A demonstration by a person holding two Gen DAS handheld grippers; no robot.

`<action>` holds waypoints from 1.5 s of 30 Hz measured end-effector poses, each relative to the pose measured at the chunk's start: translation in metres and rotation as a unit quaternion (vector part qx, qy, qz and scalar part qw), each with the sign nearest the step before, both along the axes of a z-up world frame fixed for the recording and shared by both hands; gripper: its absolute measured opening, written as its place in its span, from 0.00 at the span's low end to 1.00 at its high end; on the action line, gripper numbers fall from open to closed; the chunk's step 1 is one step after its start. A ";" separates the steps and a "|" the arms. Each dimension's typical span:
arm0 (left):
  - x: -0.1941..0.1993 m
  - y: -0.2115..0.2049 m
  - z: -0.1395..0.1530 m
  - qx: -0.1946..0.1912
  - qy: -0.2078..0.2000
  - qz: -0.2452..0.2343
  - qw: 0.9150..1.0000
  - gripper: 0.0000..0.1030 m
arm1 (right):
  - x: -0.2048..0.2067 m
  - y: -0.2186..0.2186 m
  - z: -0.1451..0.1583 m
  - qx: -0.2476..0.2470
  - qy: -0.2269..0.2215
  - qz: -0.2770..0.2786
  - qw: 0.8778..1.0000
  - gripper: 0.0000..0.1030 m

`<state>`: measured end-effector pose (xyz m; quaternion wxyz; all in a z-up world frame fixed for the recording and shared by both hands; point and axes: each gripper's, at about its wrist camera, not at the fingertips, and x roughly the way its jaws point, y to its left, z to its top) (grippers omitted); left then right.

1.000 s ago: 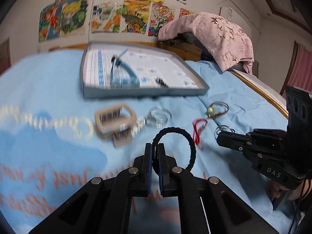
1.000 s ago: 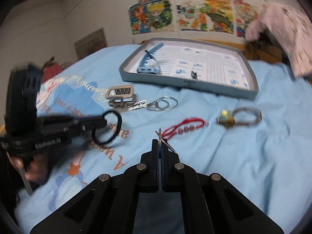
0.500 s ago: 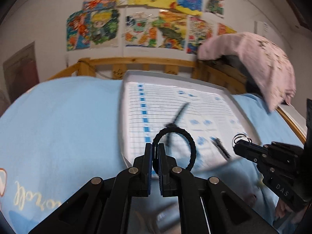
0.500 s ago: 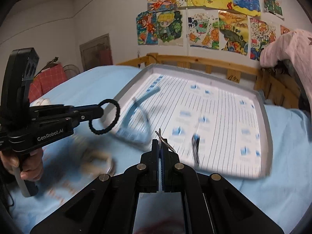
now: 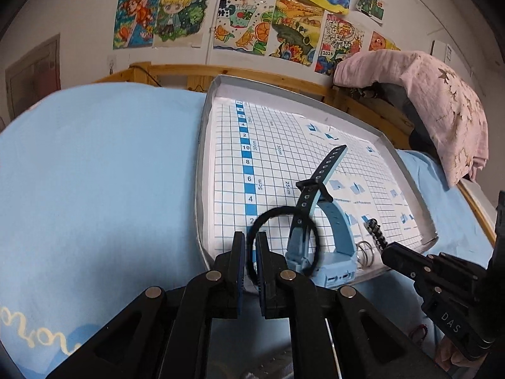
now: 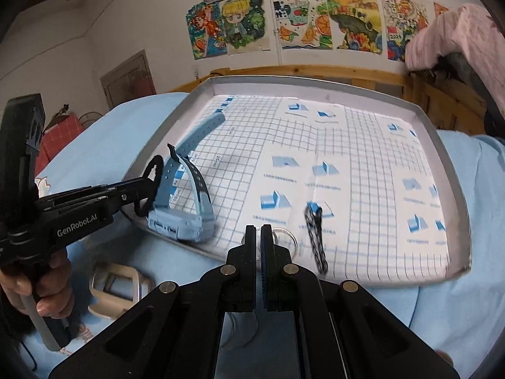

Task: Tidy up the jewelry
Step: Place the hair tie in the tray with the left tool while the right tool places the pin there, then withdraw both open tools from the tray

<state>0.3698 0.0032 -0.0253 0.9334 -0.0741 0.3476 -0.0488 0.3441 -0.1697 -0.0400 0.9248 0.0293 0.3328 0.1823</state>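
Observation:
My left gripper [image 5: 250,243] is shut on a black hair tie [image 5: 281,211] and holds it over the near left corner of the grey tray [image 5: 202,145]. A light blue watch [image 5: 328,221] lies in the tray just behind the tie. My right gripper [image 6: 258,235] is shut on a silver ring [image 6: 285,235] at the tray's near edge [image 6: 454,189]. A black beaded bracelet [image 6: 315,237] lies in the tray beside the ring. The left gripper also shows in the right wrist view [image 6: 148,186], with the hair tie [image 6: 151,186] next to the watch [image 6: 186,208].
The tray sits on a blue bedsheet [image 5: 94,173]. A beige square buckle [image 6: 113,287] lies on the sheet near the left hand. A pink cloth [image 5: 435,101] drapes over the wooden bed rail [image 5: 176,72] at the back right. Drawings hang on the wall.
Both grippers have moved forward from the loose jewelry on the sheet to the tray's near edge, still carrying the hair tie and the ring.

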 end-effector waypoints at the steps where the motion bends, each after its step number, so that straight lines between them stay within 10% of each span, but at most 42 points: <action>1: -0.001 0.000 0.000 -0.002 -0.001 0.000 1.000 0.08 | -0.002 -0.002 0.000 0.000 0.000 -0.004 1.000 0.03; 5: -0.010 -0.004 0.005 0.001 -0.011 -0.007 1.000 0.28 | -0.012 -0.012 0.002 0.004 -0.009 -0.016 1.000 0.03; 9: -0.035 -0.008 0.019 0.012 -0.061 0.005 0.998 0.78 | -0.026 -0.026 0.006 0.023 -0.023 -0.035 0.999 0.16; 12: -0.053 -0.010 0.029 0.023 -0.093 0.007 0.995 0.79 | -0.043 -0.037 0.013 0.045 -0.046 -0.048 0.997 0.37; 17: -0.088 -0.002 0.041 0.017 -0.122 0.014 0.992 0.98 | -0.071 -0.047 0.031 0.054 -0.090 -0.059 0.993 0.46; 28: -0.174 0.028 0.051 -0.019 -0.177 0.053 0.983 1.00 | -0.173 -0.054 0.066 0.059 -0.217 -0.095 0.970 0.97; 45: -0.288 0.035 0.032 0.016 -0.220 0.071 0.973 1.00 | -0.282 -0.032 0.059 0.005 -0.275 -0.131 0.952 0.98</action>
